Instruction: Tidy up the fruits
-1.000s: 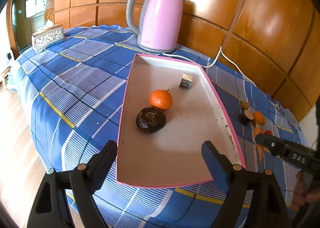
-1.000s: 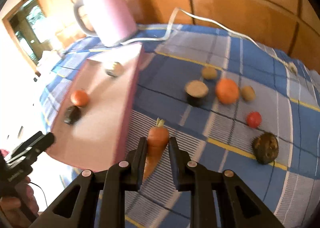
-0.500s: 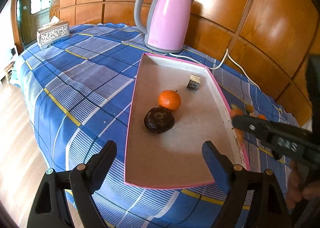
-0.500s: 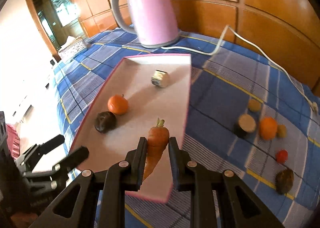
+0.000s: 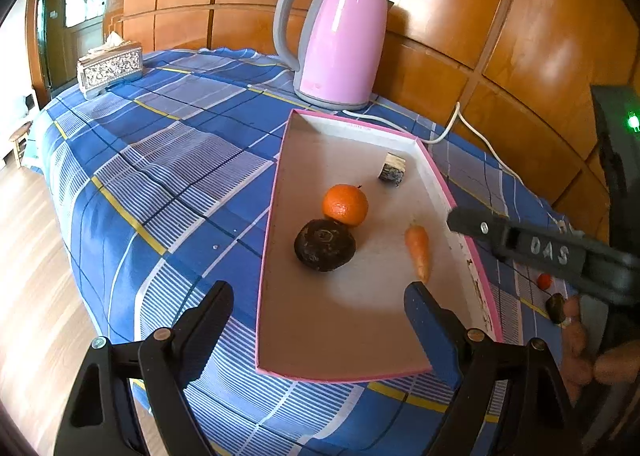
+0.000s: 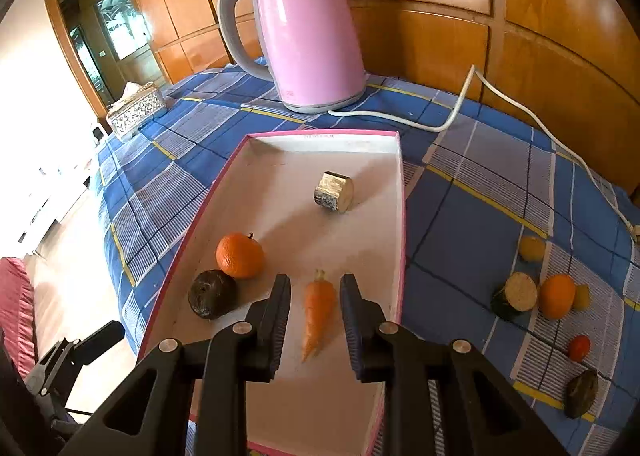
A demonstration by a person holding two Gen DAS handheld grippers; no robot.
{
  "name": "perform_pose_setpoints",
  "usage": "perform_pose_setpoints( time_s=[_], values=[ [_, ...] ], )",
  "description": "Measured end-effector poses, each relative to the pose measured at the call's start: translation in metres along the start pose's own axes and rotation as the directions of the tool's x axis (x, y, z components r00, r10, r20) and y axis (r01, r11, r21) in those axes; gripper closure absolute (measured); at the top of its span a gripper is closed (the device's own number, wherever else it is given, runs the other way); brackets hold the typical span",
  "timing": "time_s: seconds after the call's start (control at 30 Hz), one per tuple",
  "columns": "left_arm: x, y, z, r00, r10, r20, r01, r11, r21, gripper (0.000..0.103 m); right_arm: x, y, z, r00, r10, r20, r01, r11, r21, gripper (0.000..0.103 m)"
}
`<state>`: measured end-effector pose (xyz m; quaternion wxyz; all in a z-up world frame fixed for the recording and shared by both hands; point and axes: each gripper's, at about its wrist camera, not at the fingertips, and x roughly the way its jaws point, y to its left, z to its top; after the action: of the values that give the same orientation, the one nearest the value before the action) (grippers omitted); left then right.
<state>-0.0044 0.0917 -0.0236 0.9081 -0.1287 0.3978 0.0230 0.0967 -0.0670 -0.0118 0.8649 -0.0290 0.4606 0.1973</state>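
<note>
Left wrist view: the carrot (image 5: 418,252) had come to lie on the floor of the pink tray (image 5: 272,216), just right of the dark round fruit (image 5: 325,245) and the orange (image 5: 345,204), where half a second before it hung over the tray's right rim. The left gripper (image 5: 318,310) hovered at the near edge, its fingers spread wide on nothing. The right gripper's black body (image 5: 540,252) reached in over the right rim.

Right wrist view: the right gripper (image 6: 315,310) had just parted its fingers; the carrot lay between them with a gap on each side, so it was released. That seemed to make four pieces delivered, counting the cut stub (image 6: 334,191). Several fruits (image 6: 556,301) waited on the desk (image 6: 460,184) beyond the tray's right wall. The tray's near end and middle stood open; the kettle (image 6: 308,32) and its cord bounded the far side.
</note>
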Motion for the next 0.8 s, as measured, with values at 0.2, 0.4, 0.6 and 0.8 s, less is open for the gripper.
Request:
perform_pose_setpoints(
  time_s=[0.2,0.4,0.6,0.8],
  values=[
    [-0.002,0.0,0.001,1.0,0.002,0.005,-0.002,1.0,-0.003,0.015,-0.007,-0.005,-0.015,1.0,-0.014,-0.007,0.015,1.0,0.017,0.075],
    [-0.005,-0.004,0.001,1.0,-0.006,0.009,0.006,1.0,0.009,0.015,-0.019,-0.01,-0.032,0.999,-0.051,0.004,0.051,0.998,0.024,0.073],
    [-0.006,-0.009,0.0,1.0,-0.019,0.007,0.019,1.0,0.022,0.015,-0.033,-0.016,-0.045,0.994,-0.103,0.032,0.101,0.994,0.038,0.07],
    [-0.007,-0.014,-0.002,1.0,-0.023,0.005,0.023,0.999,0.042,0.015,-0.045,-0.023,-0.055,0.987,-0.146,0.061,0.143,0.988,0.051,0.069]
  ],
)
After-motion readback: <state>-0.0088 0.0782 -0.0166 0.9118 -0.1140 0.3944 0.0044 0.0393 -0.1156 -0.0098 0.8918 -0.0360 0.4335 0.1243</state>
